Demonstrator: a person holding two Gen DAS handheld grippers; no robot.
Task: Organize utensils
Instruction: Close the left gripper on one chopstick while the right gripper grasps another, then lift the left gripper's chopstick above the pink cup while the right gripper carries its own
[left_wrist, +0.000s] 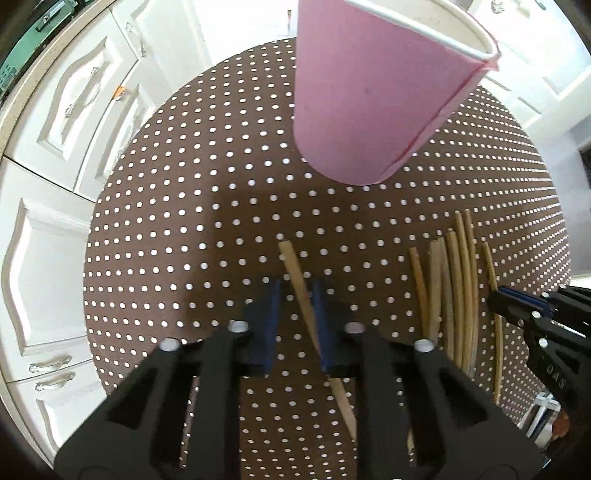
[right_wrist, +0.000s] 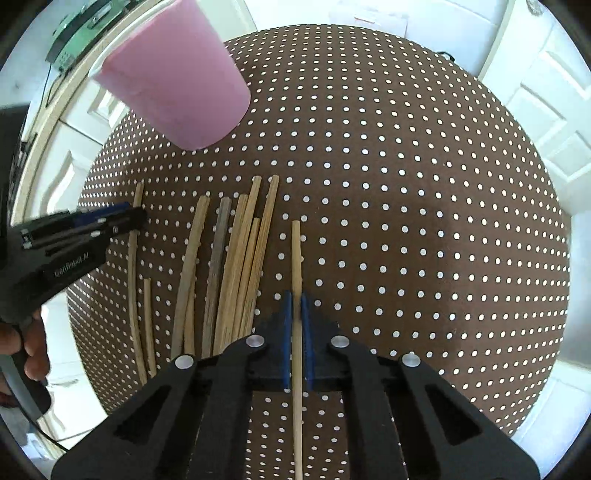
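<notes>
The right gripper had its jaws pinched on one chopstick; the left gripper straddled another chopstick, jaws apart. The pink cup stood farther back on the tabletop. Lifting each stick level before tipping it into the cup would likely work best.

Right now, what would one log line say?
left gripper: open around chopstick | right gripper: shut on chopstick | cup: upright | pile: on table

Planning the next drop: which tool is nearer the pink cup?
Left. The left tool sits almost straight below the pink cup, around one chopstick; the right tool is farther off, past the pile.
</notes>
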